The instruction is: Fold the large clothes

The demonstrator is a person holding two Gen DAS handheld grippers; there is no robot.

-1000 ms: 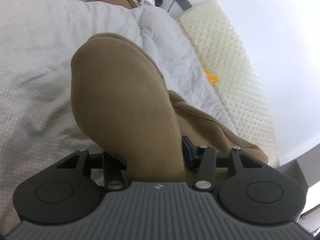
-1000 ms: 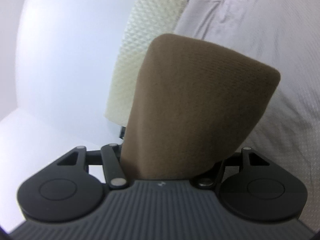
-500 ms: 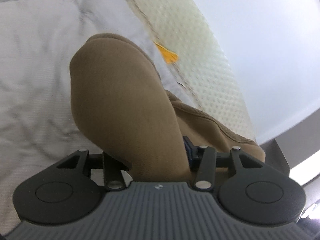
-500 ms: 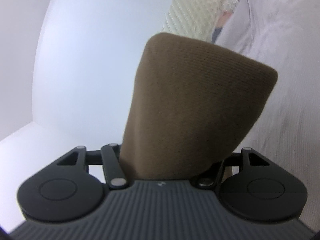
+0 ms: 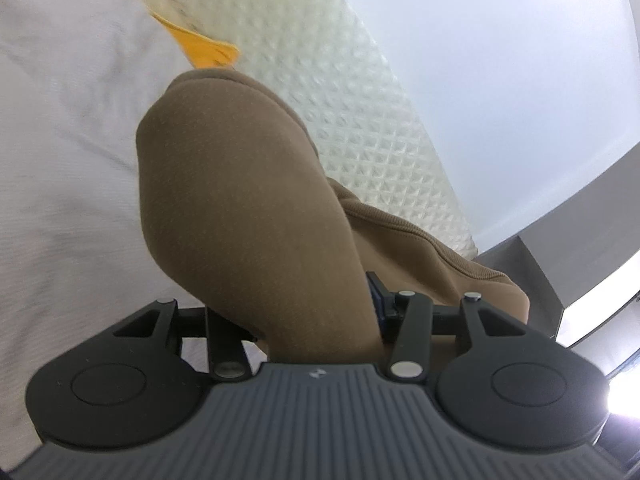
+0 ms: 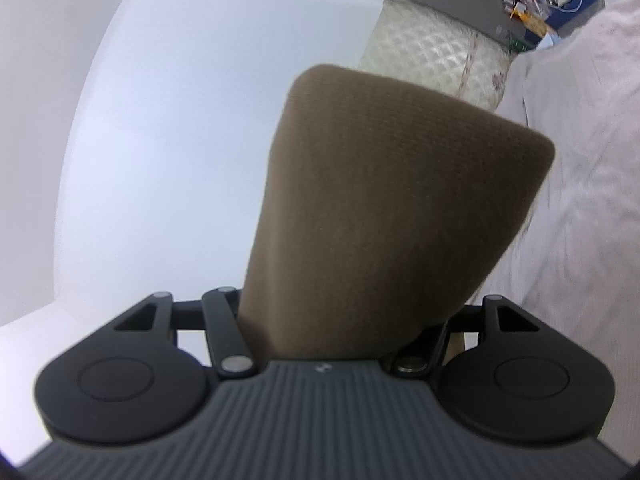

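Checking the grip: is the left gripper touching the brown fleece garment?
Touching. The left wrist view shows the brown fleece garment bunched between the left gripper fingers, draping over them.

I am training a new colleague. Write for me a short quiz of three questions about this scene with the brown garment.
1. True or false: both grippers are closed on the brown garment.
2. What lies under the garment in the left wrist view? A) grey-white bedspread B) wooden floor C) glass table
3. Fill in: the small tag beside the quilted mattress is ____ in colour.

Key: 1 true: the left gripper and the right gripper each clamp a bunch of fabric. 2 A. 3 orange.
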